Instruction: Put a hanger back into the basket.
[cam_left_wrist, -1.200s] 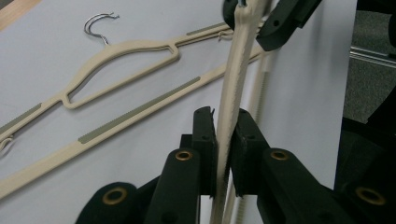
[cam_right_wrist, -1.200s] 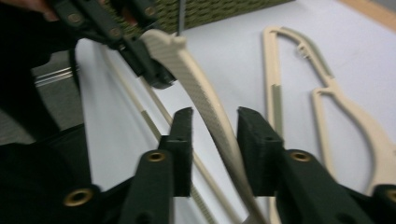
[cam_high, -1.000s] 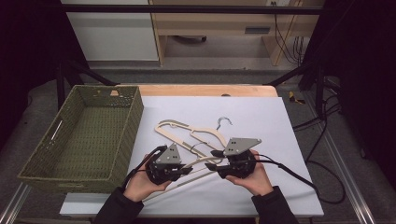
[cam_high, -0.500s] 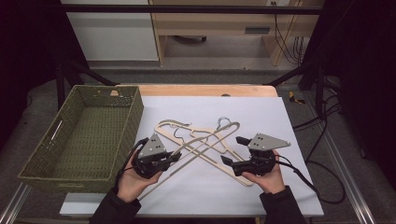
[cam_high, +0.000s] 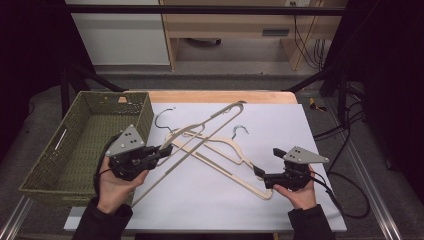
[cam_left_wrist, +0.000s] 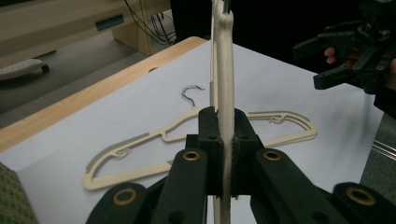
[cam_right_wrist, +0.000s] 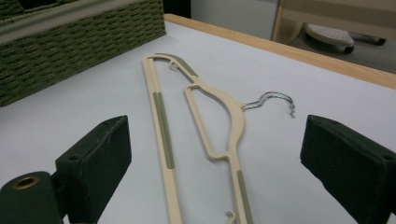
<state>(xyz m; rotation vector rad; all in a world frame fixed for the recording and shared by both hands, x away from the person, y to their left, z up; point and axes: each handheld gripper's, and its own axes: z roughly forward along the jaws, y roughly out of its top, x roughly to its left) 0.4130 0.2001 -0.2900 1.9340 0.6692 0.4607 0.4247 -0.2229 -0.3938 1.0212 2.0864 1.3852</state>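
Note:
My left gripper (cam_high: 167, 148) is shut on the bar of a cream plastic hanger (cam_high: 238, 106) and holds it tilted above the table, its wire hook near the basket. In the left gripper view the bar (cam_left_wrist: 225, 70) stands upright between the closed jaws. A second cream hanger (cam_high: 236, 145) lies flat on the white sheet. My right gripper (cam_high: 267, 162) is at that hanger's near right end. Its jaws have just been opening and now stand wide apart, with the flat hanger (cam_right_wrist: 229, 116) on the sheet between them, untouched.
A green woven basket (cam_high: 115, 97) stands at the table's left, close to my left hand. The white sheet (cam_high: 210, 200) covers the table, with a wooden edge (cam_high: 225, 95) at the back. Cables trail off the right side.
The left gripper has risen and swung left with its hanger, pulling it off the other one. The right gripper has let go, opened and drawn back to the right.

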